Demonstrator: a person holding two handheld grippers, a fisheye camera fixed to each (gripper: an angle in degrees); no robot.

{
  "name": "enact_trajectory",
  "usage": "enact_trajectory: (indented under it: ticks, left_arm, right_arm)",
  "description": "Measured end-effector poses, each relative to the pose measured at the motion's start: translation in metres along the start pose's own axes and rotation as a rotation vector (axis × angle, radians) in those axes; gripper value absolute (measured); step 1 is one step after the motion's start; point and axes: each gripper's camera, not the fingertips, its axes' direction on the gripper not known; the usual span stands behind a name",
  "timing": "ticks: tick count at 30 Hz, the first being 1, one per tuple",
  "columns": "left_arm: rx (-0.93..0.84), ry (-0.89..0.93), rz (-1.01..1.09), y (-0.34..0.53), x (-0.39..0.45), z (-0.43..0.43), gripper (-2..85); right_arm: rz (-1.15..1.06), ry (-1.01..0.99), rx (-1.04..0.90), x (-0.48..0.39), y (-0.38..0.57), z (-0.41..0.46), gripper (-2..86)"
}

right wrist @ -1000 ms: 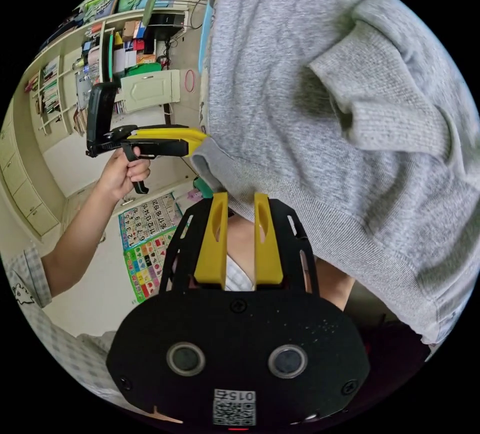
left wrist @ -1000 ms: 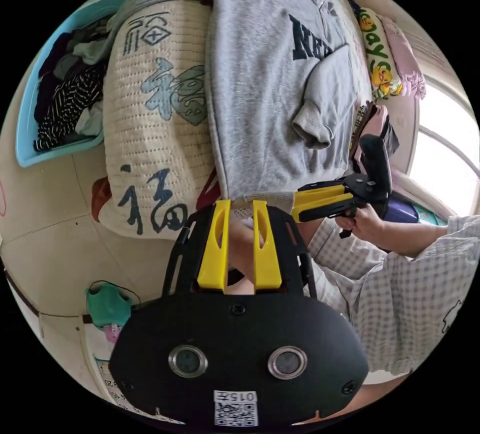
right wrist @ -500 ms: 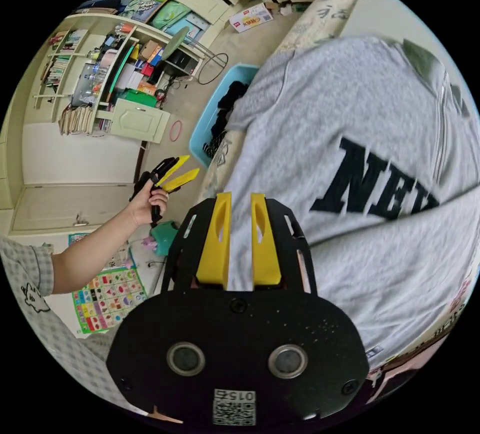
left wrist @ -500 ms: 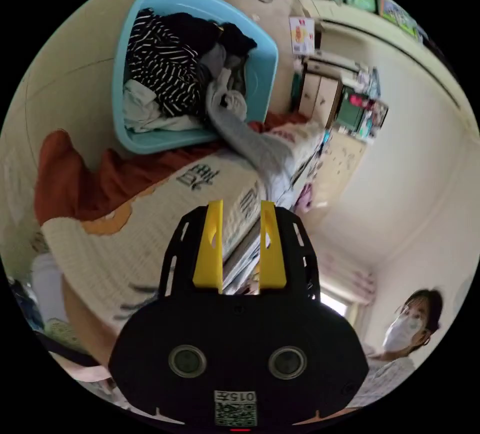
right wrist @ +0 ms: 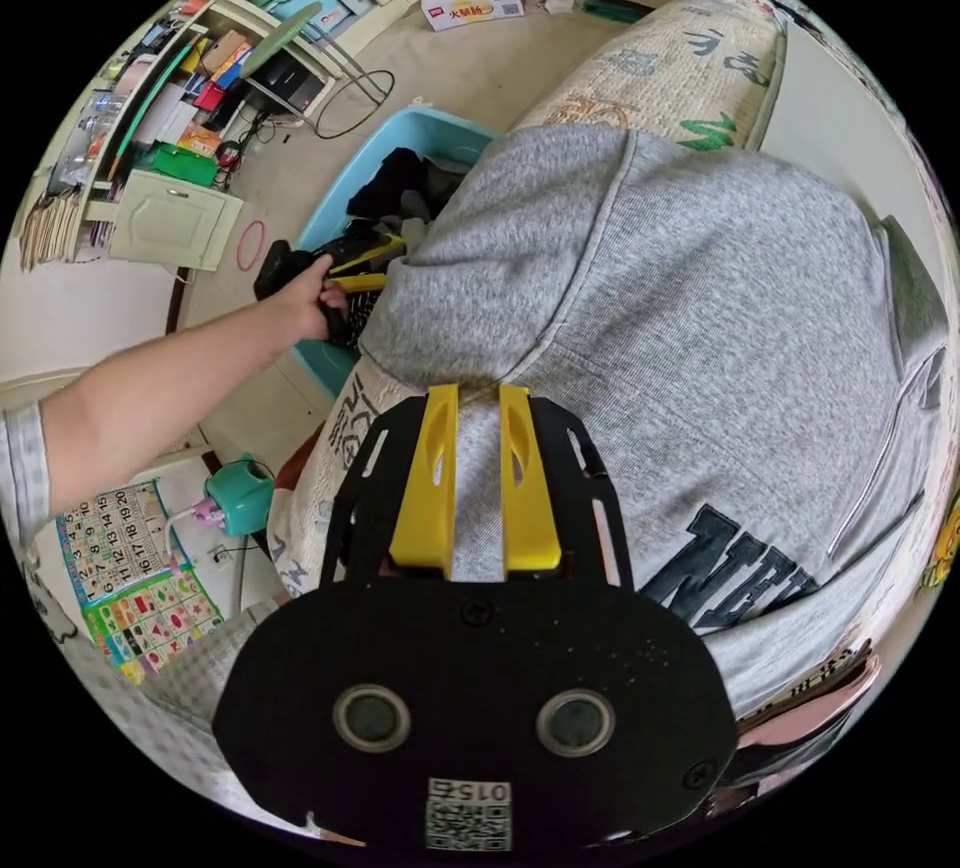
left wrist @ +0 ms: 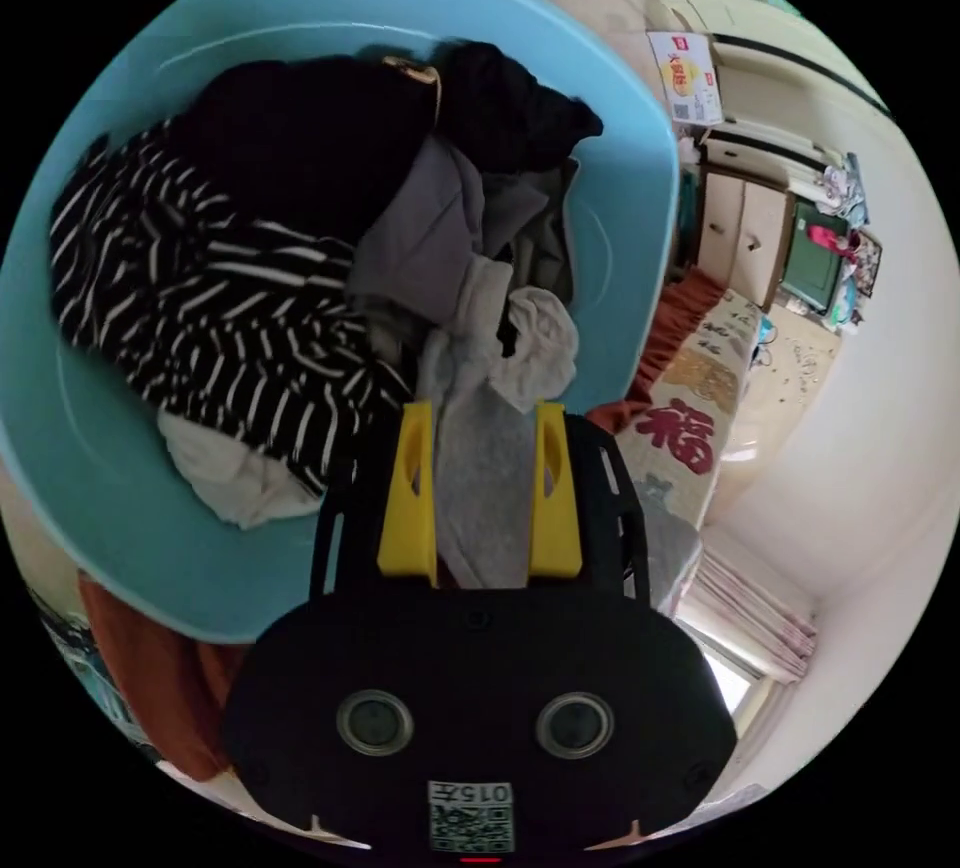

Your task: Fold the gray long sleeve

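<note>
Both grippers open: left (left wrist: pixel 485 418) over basket (left wrist: pixel 640 238), right (right wrist: pixel 475 403) above gray sweatshirt (right wrist: pixel 700 328).

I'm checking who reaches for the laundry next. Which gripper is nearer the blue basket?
Left. The left gripper is over the blue basket, above its clothes. The right gripper is apart from it, over the gray sweatshirt.

"NE" lettering on gray sweatshirt (right wrist: pixel 700 308)
</note>
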Motion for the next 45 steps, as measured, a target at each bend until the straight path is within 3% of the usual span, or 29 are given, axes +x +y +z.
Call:
enact_trajectory:
  ticks: [4, 8, 19, 22, 25, 29, 36, 39, 41, 44, 45]
  left_arm:
    - [-0.097, -0.019, -0.014, -0.030, -0.010, 0.034, 11.4]
    - [-0.042, -0.019, -0.022, -0.024, -0.012, 0.024, 1.6]
    - [0.225, 0.376, 0.323, 0.061, 0.042, -0.125, -0.4]
    - [0.279, 0.448, 0.461, 0.108, 0.080, -0.162, -0.4]
    - [0.298, 0.484, 0.654, 0.172, 0.134, -0.184, -0.4]
    - [0.249, 0.434, 0.950, 0.288, 0.216, -0.176, -0.4]
    - [0.019, 0.327, 1.312, 0.505, 0.292, -0.061, -0.2]
    - [-0.199, 0.133, 1.379, 0.585, 0.280, 0.044, 0.0]
    - [-0.421, -0.116, 1.346, 0.626, 0.243, 0.138, 0.0]
    - [-0.553, -0.374, 1.261, 0.643, 0.202, 0.203, 0.0]
    - [-0.538, -0.337, 1.255, 0.643, 0.201, 0.202, 0.0]
  right_arm:
    - [-0.021, 0.052, 0.006, -0.011, -0.004, 0.008, 6.8]
    - [-0.013, 0.160, -0.007, -0.030, -0.015, 0.014, 6.6]
    - [0.059, 0.112, 0.002, -0.024, -0.044, -0.024, 6.5]
    - [0.109, 0.044, 0.020, -0.015, -0.050, -0.049, 6.2]
    - [0.190, -0.174, 0.100, 0.007, -0.042, -0.103, 5.4]
    - [0.288, -0.426, 0.268, 0.043, 0.005, -0.188, 5.3]
    - [0.503, -0.478, 0.435, 0.140, 0.127, -0.301, 5.3]
    - [0.653, -0.421, 0.436, 0.197, 0.180, -0.330, 5.5]
    - [0.761, -0.409, 0.418, 0.237, 0.212, -0.343, 6.6]
    - [0.828, -0.536, 0.401, 0.271, 0.231, -0.349, 9.9]
    - [0.833, -0.555, 0.399, 0.275, 0.232, -0.351, 10.5]
